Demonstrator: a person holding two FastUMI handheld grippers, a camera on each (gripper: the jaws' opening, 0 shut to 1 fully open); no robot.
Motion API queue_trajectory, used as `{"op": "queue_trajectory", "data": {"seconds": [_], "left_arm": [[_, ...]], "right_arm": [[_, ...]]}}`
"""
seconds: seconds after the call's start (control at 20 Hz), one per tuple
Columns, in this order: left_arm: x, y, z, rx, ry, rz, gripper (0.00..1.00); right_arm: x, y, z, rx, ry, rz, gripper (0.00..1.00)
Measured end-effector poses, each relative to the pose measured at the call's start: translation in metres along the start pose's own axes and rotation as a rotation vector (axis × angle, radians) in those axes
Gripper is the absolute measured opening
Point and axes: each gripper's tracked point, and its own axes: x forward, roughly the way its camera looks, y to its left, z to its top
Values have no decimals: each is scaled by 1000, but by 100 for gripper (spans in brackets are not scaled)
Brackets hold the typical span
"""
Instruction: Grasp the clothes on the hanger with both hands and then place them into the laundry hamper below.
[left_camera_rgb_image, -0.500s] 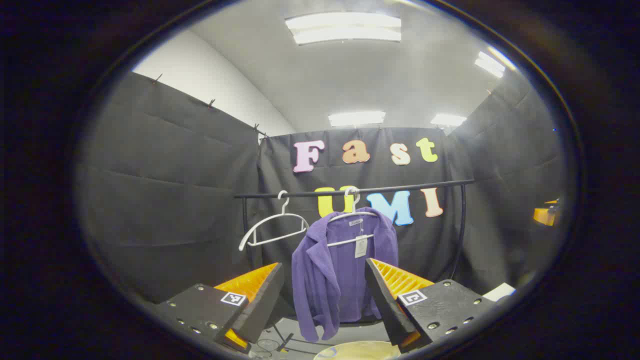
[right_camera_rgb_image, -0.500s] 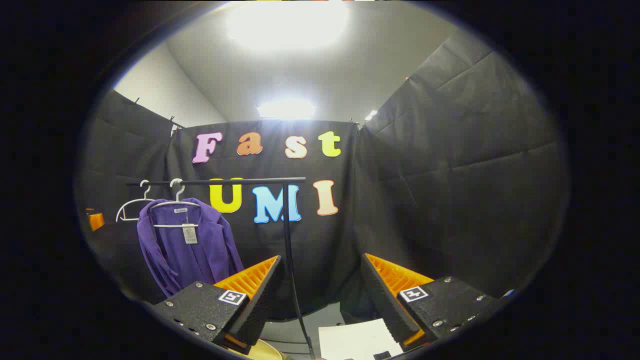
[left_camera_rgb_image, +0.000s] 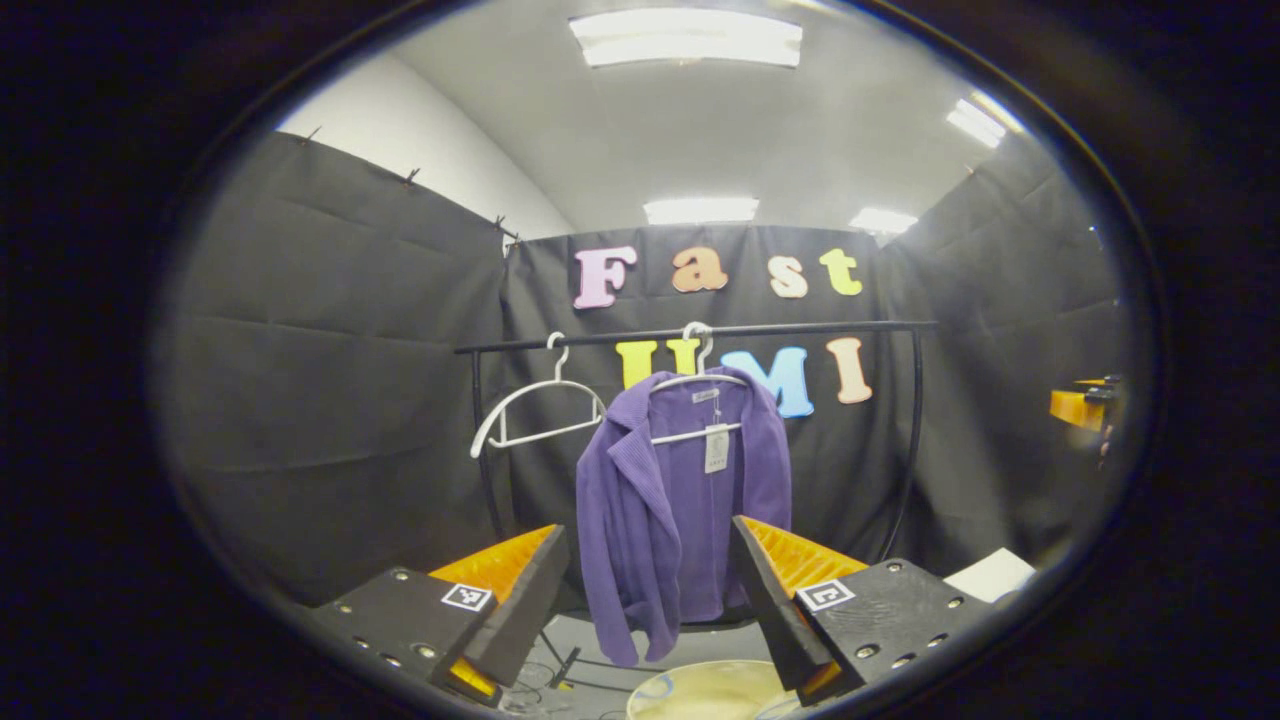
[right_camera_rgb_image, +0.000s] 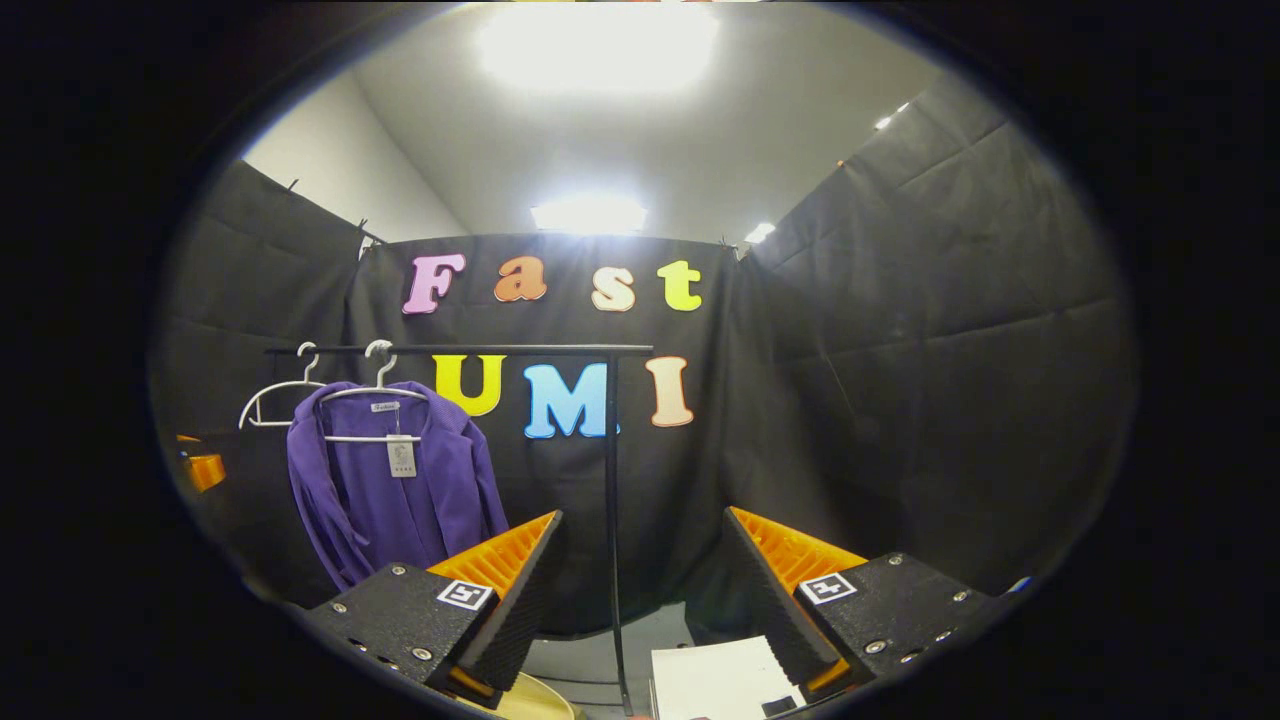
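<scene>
A purple jacket (left_camera_rgb_image: 680, 500) with a paper tag hangs on a white hanger (left_camera_rgb_image: 698, 380) from the black rail (left_camera_rgb_image: 800, 328) ahead. Below it shows the pale round rim of the laundry hamper (left_camera_rgb_image: 700, 690). My left gripper (left_camera_rgb_image: 645, 590) is open, well short of the jacket, which I see between its fingers. In the right gripper view the jacket (right_camera_rgb_image: 395, 490) hangs far to the left and the hamper rim (right_camera_rgb_image: 540, 700) peeks at the bottom. My right gripper (right_camera_rgb_image: 640, 585) is open and holds nothing, facing the rail's right post (right_camera_rgb_image: 612, 520).
An empty white hanger (left_camera_rgb_image: 535, 410) hangs left of the jacket. The other gripper shows at the right edge (left_camera_rgb_image: 1080, 405) of the left gripper view and at the left edge (right_camera_rgb_image: 200, 468) of the right gripper view. A white sheet (right_camera_rgb_image: 715, 680) lies on the floor by the post.
Both views have shifted: the rail and jacket sit higher in the left gripper view and slightly further right in the right gripper view. More of the hamper rim shows. Both grippers stay open.
</scene>
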Motion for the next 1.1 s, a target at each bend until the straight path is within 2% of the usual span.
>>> {"op": "queue_trajectory", "data": {"seconds": [0.05, 0.15, 0.35, 0.4, 0.5, 0.55, 0.6, 0.65, 0.75, 1.1], "left_arm": [[0, 2, -1, 0, 0, 3, 89], [2, 9, -10, -9, 23, 19, 98], [0, 18, -23, -71, 62, 27, 97], [-1, 22, -22, -78, 66, 26, 94], [-2, 28, -16, -77, 65, 33, 97], [-1, 29, -13, -78, 65, 36, 90], [3, 30, -10, -82, 64, 41, 90], [10, 31, -7, -90, 59, 46, 89], [24, 28, -1, -111, 53, 55, 97], [81, 18, 19, -174, 63, 93, 94]], "right_arm": [[1, 5, 0, -3, 1, 7, 95], [5, 20, -1, -6, 11, 25, 95], [14, 56, 1, 5, 28, 80, 95], [18, 68, 3, 4, 31, 100, 95], [27, 93, 8, -8, 33, 143, 95], [33, 107, 9, -16, 41, 167, 95], [39, 121, 10, -22, 52, 193, 95], [46, 135, 11, -24, 59, 219, 95], [61, 161, 12, 6, 75, 280, 95], [140, 237, 13, 56, 113, 420, 95]]}}
